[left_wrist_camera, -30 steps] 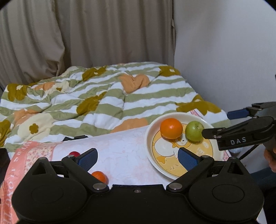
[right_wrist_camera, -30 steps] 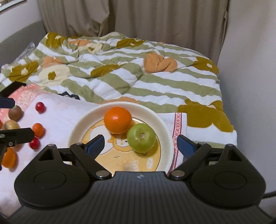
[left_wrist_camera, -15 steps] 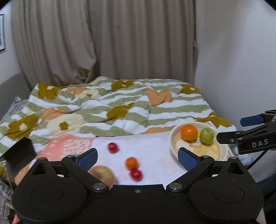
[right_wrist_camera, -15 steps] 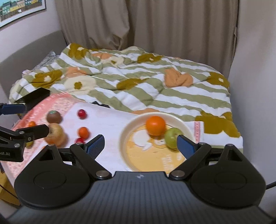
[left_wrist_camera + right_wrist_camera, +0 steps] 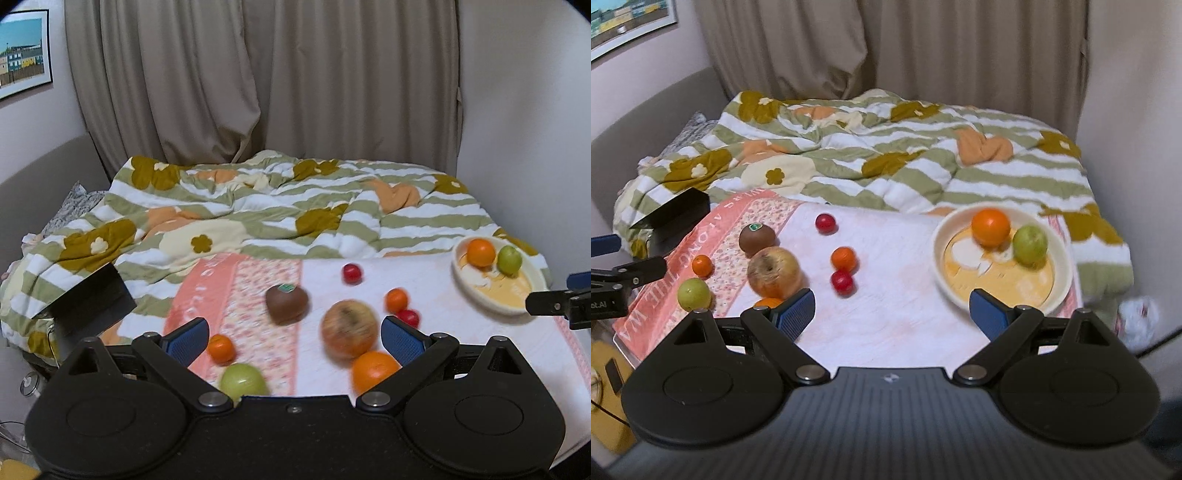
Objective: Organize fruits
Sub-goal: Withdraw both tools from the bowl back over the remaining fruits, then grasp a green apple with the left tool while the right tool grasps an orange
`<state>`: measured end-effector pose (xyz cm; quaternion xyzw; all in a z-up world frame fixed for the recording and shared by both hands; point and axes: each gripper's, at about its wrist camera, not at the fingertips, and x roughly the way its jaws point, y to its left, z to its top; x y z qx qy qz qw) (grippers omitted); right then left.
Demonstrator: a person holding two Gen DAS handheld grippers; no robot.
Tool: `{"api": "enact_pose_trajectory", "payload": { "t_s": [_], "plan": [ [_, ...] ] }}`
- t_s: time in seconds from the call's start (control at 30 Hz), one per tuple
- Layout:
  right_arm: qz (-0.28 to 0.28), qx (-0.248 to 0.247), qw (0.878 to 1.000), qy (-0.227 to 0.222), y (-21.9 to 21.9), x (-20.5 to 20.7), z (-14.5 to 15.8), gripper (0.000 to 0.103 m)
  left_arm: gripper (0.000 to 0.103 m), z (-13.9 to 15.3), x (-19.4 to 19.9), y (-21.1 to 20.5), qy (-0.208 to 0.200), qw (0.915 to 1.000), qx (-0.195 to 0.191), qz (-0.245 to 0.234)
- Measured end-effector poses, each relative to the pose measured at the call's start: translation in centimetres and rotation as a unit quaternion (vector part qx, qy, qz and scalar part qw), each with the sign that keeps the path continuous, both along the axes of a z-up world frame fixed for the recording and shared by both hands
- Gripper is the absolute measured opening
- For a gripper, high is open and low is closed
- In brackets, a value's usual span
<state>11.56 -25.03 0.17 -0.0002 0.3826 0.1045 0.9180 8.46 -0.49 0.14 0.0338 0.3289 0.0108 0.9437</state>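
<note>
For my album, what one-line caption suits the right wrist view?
Open right gripper hangs over loose fruit; plate holds an orange and a green apple.

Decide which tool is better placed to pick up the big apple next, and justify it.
Left, probably. The left tool is open with the apple between its fingers. The right tool, also open, faces bare cloth beside the plate, with the apple off to its left.
</note>
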Motion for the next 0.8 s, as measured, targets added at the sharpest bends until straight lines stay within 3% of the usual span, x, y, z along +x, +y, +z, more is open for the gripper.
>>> {"api": "enact_pose_trajectory", "payload": {
  "t_s": [0.33,0.53,0.8],
  "plan": [
    [-0.051,0.016,0.998,0.015,7.1,-1.9,-3.9,0.103,0.101,-4.6,0.8,6.4,0.021,0.9993,0.017,-0.028],
    [-0.065,0.021,0.997,0.023,10.4,-1.6,-7.0,0.103,0.101,-8.1,1.7,7.8,0.036,0.9976,0.024,-0.054],
    [-0.057,0.004,0.998,0.028,13.4,-0.7,-10.1,0.103,0.092,-11.9,3.9,7.7,0.069,0.9949,-0.002,-0.074]
  ]
}}
